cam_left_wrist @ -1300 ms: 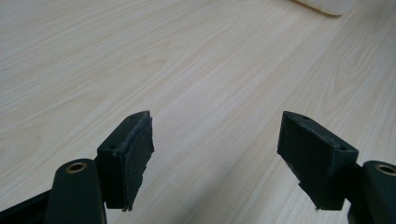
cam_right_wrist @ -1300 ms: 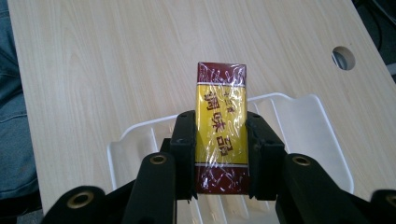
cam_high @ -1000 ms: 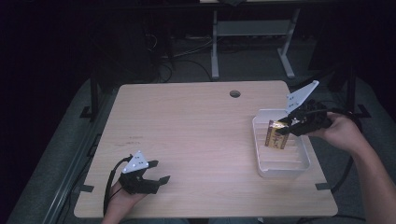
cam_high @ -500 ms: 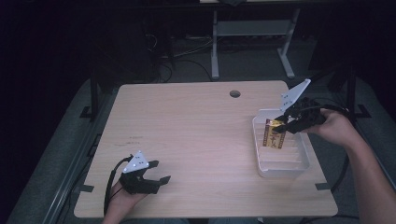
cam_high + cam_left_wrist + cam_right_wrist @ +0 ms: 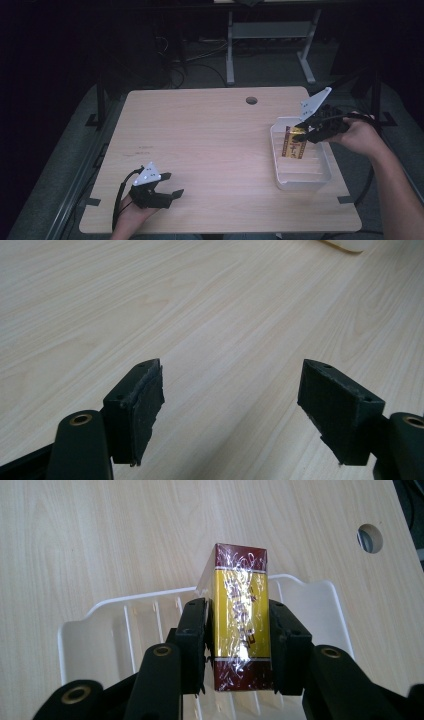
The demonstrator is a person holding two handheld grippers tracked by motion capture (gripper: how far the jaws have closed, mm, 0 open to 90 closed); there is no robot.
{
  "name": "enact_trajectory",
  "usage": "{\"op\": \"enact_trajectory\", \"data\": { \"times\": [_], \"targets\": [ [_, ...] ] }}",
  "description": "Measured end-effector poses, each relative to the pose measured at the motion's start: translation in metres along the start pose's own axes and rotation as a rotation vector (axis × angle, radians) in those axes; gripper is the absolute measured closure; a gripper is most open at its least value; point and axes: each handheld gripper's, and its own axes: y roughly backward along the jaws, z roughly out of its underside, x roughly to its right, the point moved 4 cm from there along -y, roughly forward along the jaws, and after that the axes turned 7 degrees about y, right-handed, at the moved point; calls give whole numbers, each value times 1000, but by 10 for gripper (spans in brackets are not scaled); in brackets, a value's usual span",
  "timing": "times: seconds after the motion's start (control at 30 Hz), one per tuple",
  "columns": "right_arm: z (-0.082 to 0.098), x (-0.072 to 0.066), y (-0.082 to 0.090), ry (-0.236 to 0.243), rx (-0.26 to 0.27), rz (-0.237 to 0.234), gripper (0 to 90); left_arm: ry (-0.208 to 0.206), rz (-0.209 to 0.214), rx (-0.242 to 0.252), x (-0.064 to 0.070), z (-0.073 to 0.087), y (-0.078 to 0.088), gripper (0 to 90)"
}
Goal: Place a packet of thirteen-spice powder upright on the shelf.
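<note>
Counter (image 5: 210,150) space is mostly bare wood: the whole middle and left stretch lies open from the far edge, where a round hole (image 5: 251,100) sits, down to the near edge. One white bin (image 5: 320,177) stands along the right edge, its long side running toward the near right corner, with a thin strip of wood between it and that edge.

Two hand-held grippers are at work. The left hand-held gripper (image 5: 170,184) rests near the near left corner, a hand (image 5: 131,216) behind it, well apart from the bin. In the left gripper view its jaws stand wide apart with only bare wood between the pads (image 5: 142,407); it is released.

The right hand-held gripper (image 5: 303,134) hangs over the far end of the bin, held by the right hand (image 5: 361,136). It is clenched on one box (image 5: 294,143), maroon and yellow under shiny wrap. In the right gripper view the jaws press both long sides of the box (image 5: 241,617), which stands on end above the ribbed bin (image 5: 100,630), its top reaching past the far rim.

Against the frame half a second back, the right hand-held gripper and box sit much where they were, over the bin's far end; the left one has not moved.
</note>
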Motion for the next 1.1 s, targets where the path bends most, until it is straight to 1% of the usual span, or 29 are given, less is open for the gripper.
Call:
{"op": "enact_trajectory", "data": {
  "times": [0.07, 0.3, 0.47, 0.53, 0.6, 0.7, 0.83, 1.0, 1.1],
  "targets": [
    [0, -1, 0, 19, -12, 10, 626, 0, 3, -1, 0, 0, 0, 258],
    [-1, -1, 0, 34, -18, 23, 625, 1, 6, -1, 1, 0, -1, 258],
    [1, -2, 1, 61, -28, 21, 625, 1, 8, -2, 1, 0, -1, 258],
    [2, -3, 1, 57, -33, 20, 622, 1, 9, -1, 2, 0, -2, 258],
    [3, -3, 0, 65, -26, 22, 619, -1, 10, -1, 2, 0, -2, 258],
    [6, -4, 0, 52, -28, 19, 615, -1, 10, 1, 2, 0, -1, 258],
    [13, -4, -5, 25, -38, 7, 603, -1, 9, 1, 2, 0, -1, 258],
    [20, -4, -8, -10, -11, 14, 608, 2, 9, 2, 2, 0, -1, 258],
    [23, -5, -10, -12, -14, 11, 600, 1, 9, 2, 2, 0, -1, 258]
  ]
}}
